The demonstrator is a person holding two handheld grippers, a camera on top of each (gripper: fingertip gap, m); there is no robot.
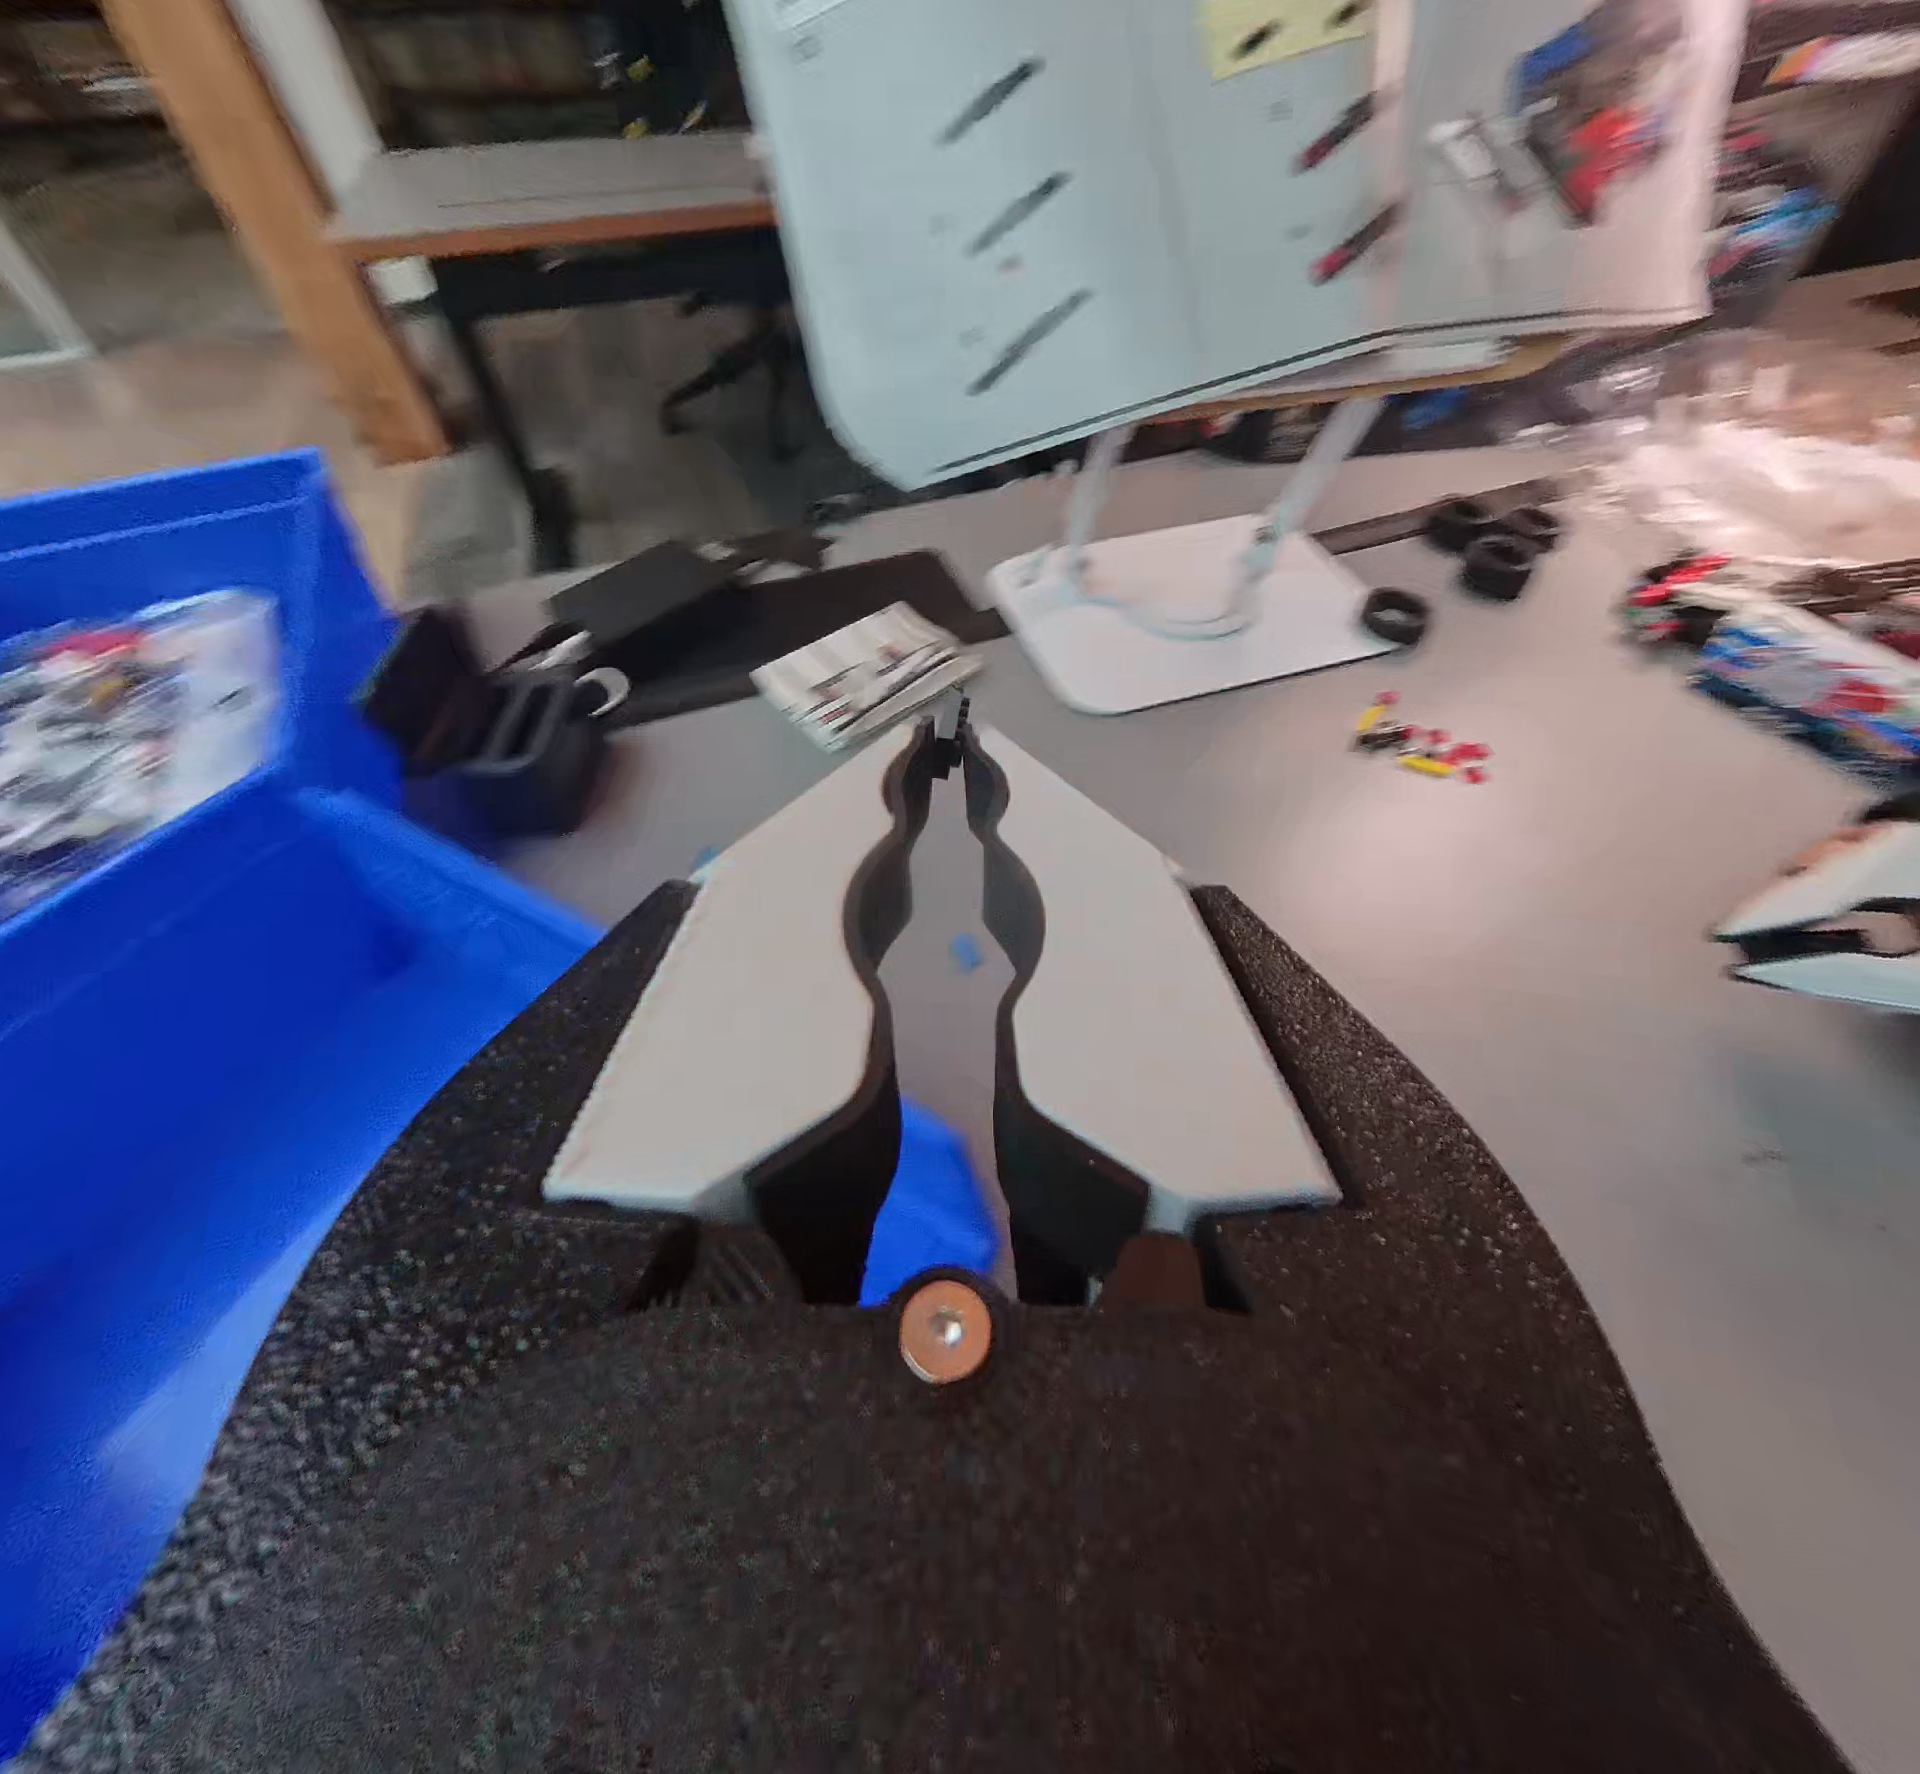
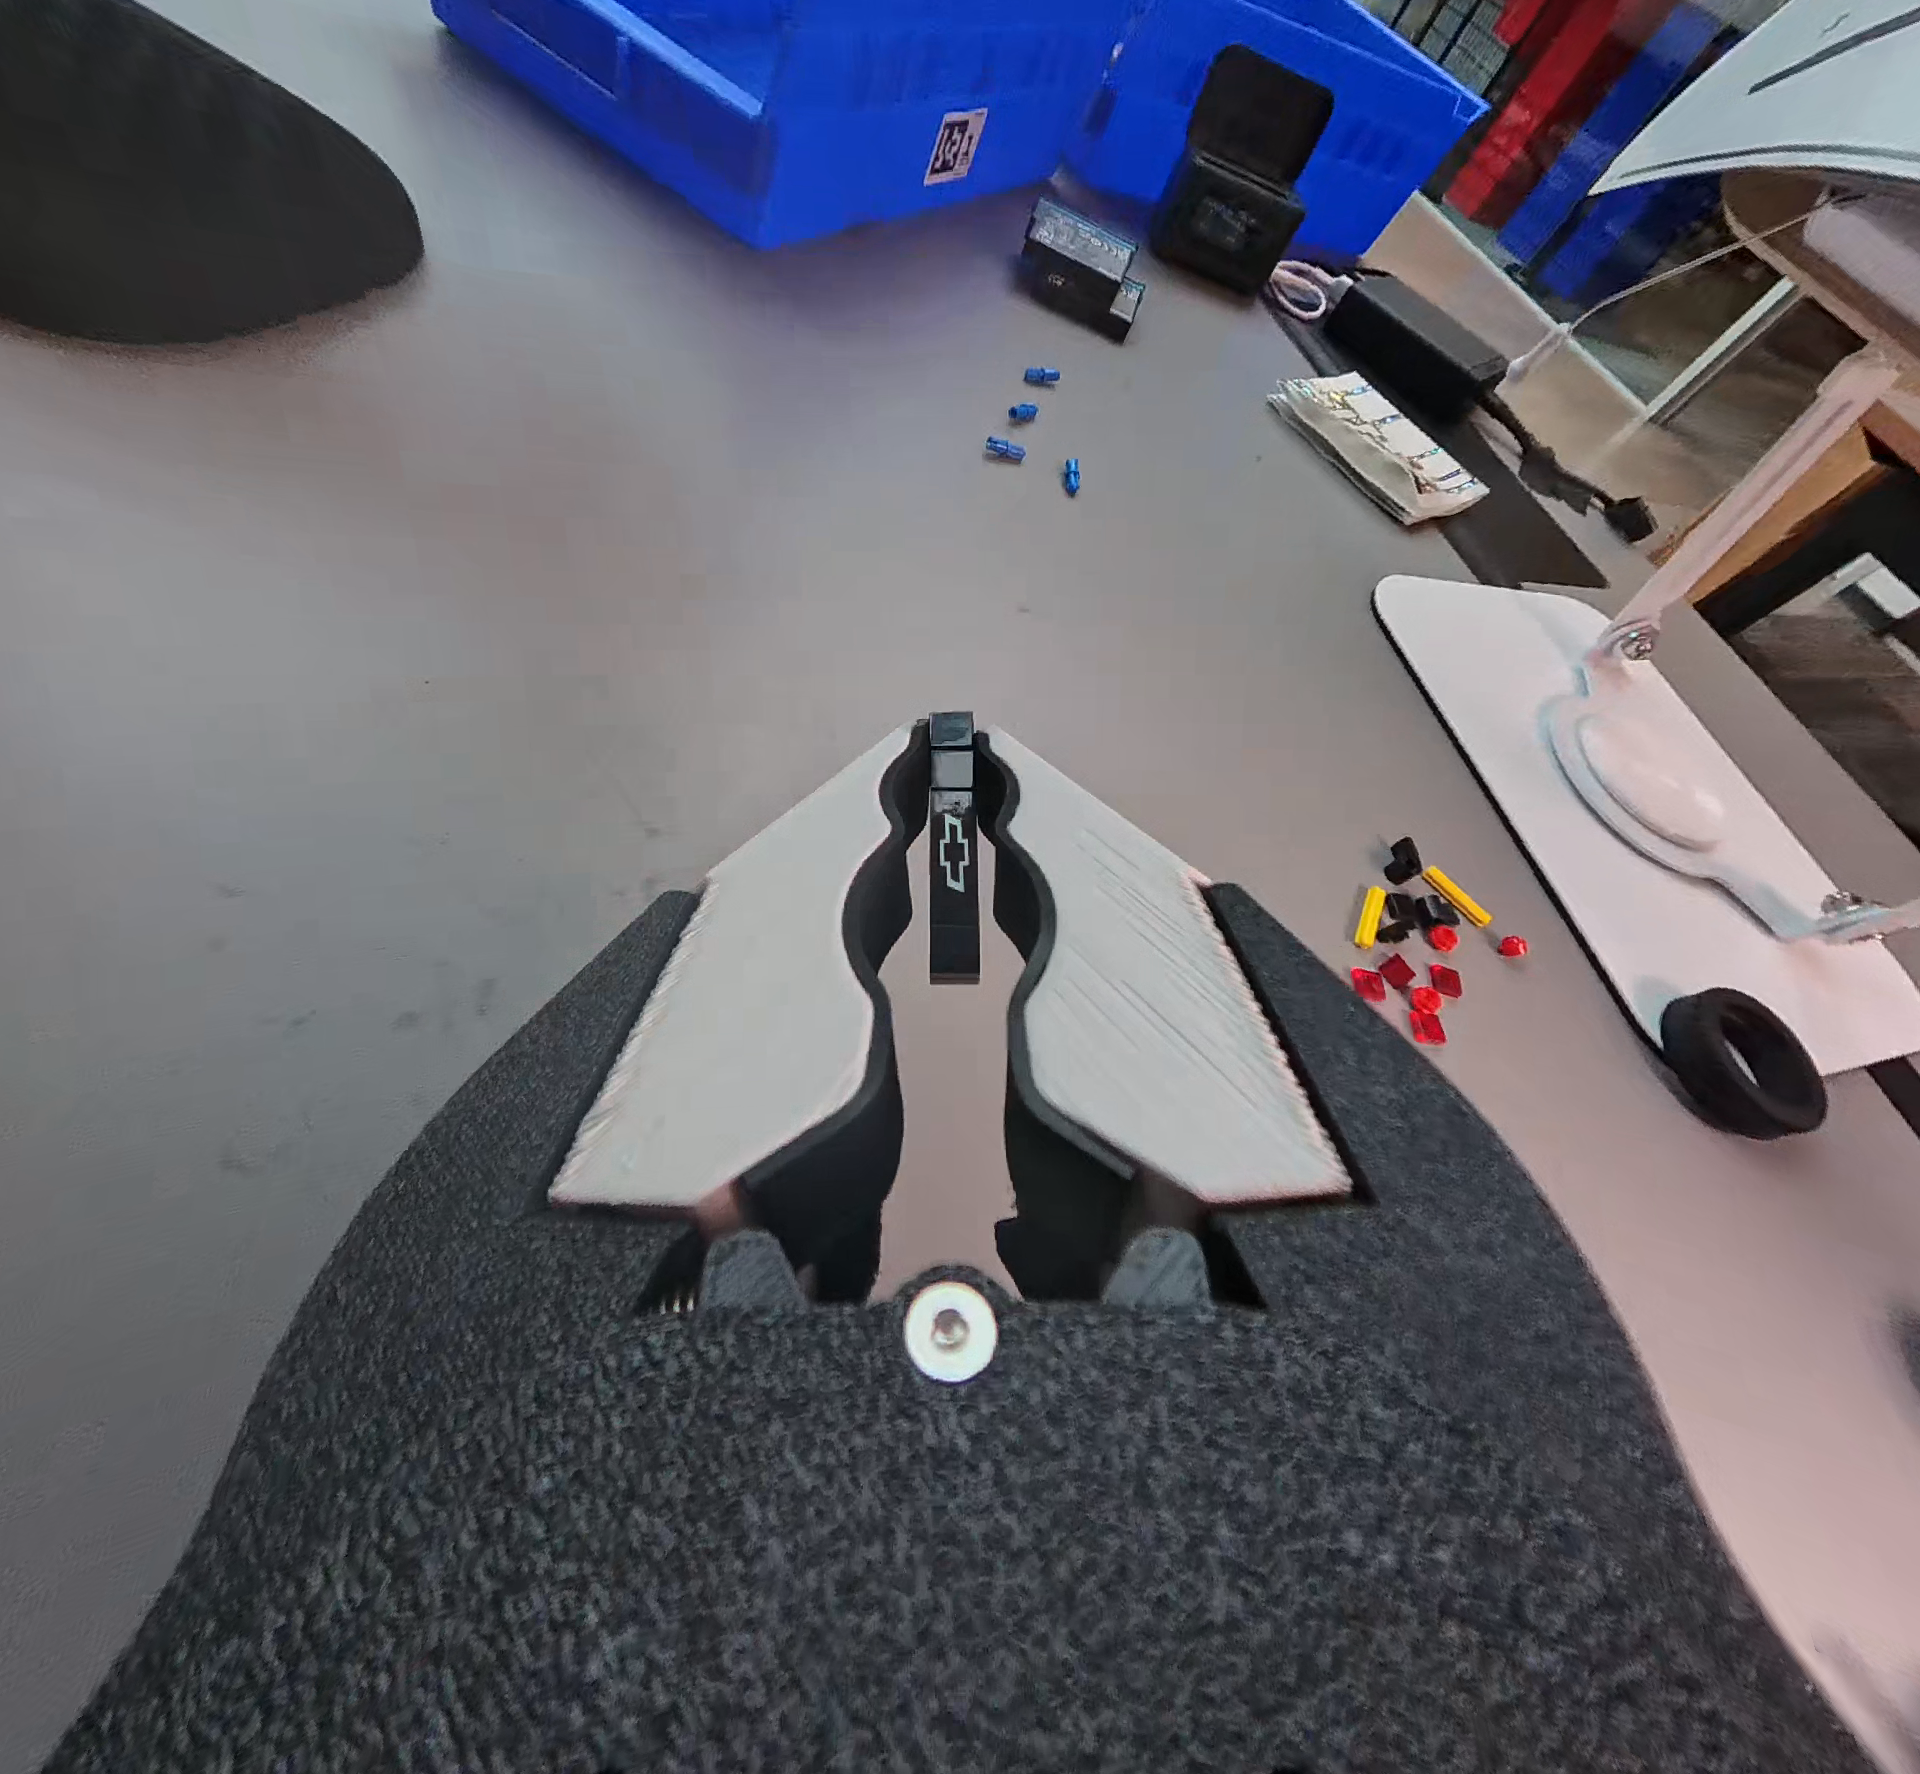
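My right gripper (image 2: 952, 737) is shut on a long black brick piece (image 2: 954, 883) with a pale outline emblem on its top, held above the grey table (image 2: 520, 685). My left gripper (image 1: 943, 737) is shut on a small black and white piece (image 1: 948, 722) at its tips, held above the table near a folded booklet (image 1: 868, 675). Small red, yellow and black parts (image 2: 1418, 945) lie just right of the right gripper; they also show in the left wrist view (image 1: 1418, 750). Several blue pins (image 2: 1029, 425) lie farther ahead of the right gripper.
Blue bins (image 2: 831, 41) stand at the table's far side, one holding bagged parts (image 1: 114, 716). An open instruction book (image 1: 1195, 135) rests on a white stand (image 2: 1621, 789). Black tyres (image 1: 1486, 545) and a partly built model (image 1: 1787, 654) lie at right. Black boxes (image 2: 1081, 270) sit by the bins. Tip to tip, the grippers are about 30 cm apart.
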